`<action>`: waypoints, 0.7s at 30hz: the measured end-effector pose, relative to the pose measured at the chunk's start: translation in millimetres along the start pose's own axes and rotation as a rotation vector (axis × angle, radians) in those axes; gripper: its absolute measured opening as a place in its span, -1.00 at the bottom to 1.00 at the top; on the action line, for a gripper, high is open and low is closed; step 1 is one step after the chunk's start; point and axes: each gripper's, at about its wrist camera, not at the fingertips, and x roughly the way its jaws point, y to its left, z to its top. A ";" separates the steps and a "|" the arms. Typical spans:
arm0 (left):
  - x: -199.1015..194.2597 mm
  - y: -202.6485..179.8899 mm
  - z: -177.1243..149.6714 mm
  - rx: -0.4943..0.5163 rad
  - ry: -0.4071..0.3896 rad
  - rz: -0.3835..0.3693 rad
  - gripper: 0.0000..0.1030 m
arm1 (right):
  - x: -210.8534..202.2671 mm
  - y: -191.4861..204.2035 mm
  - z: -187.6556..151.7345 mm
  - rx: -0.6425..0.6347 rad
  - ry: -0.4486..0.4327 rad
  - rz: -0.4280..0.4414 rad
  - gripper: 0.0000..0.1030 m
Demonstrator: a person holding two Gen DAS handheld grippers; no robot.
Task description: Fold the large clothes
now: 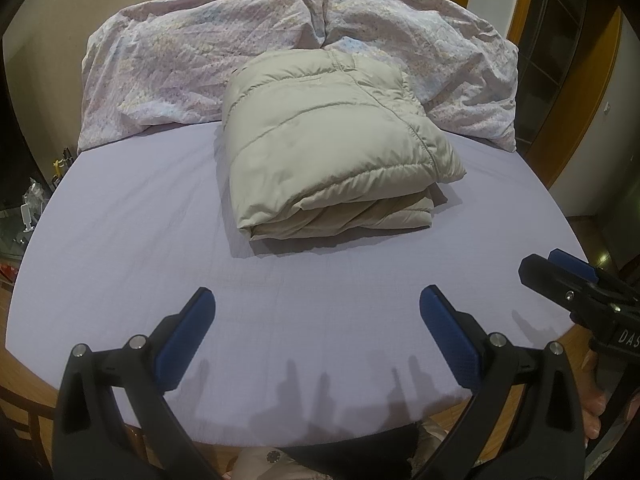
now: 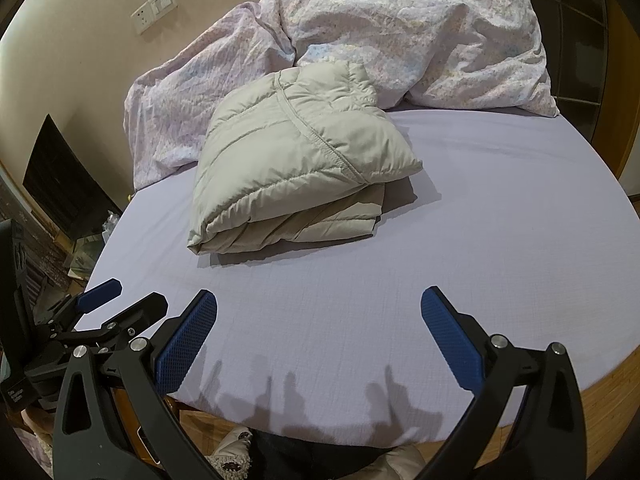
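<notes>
Beige quilted puffer jacket (image 1: 332, 148) lies folded on my lavender bedsheet (image 1: 160, 248), just before the rumpled floral duvet (image 1: 168, 72). I hold left gripper (image 1: 318, 336) and right gripper (image 2: 319, 336) above the sheet's near edge, jaws spread, gripping nothing.

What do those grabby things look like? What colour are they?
Each hand-held gripper is black plastic with two long fingers. The left hand-held gripper and right hand-held gripper both have bumpy blue pads inside their fingers and shiny silver bolts at the joints. The right one's side has white letters reading "DAS". No cables show.
</notes>
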 end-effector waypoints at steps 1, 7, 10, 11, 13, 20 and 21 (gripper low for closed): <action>0.0 -0.1 0.0 0.000 -0.001 0.001 0.96 | -0.1 -0.2 0.1 0.000 0.000 0.000 0.97; 0.6 -0.9 2.4 0.013 -0.005 0.009 0.96 | 0.2 -0.9 0.0 0.000 0.000 -0.001 0.97; 1.3 -1.7 2.6 0.019 -0.004 0.009 0.96 | 0.8 -0.7 0.1 -0.001 0.002 0.000 0.97; 1.5 -2.1 1.7 0.019 -0.004 0.009 0.96 | 0.7 -0.8 0.1 -0.001 0.001 0.000 0.97; 1.6 -2.3 1.7 0.020 -0.004 0.007 0.96 | 0.7 -0.9 0.2 0.000 0.002 0.001 0.97; 1.7 -3.7 1.1 0.018 -0.004 0.009 0.96 | 1.4 -1.7 0.6 0.000 0.001 0.000 0.97; 1.7 -3.7 1.1 0.019 -0.004 0.009 0.96 | 1.6 -1.7 0.8 0.000 0.001 0.001 0.97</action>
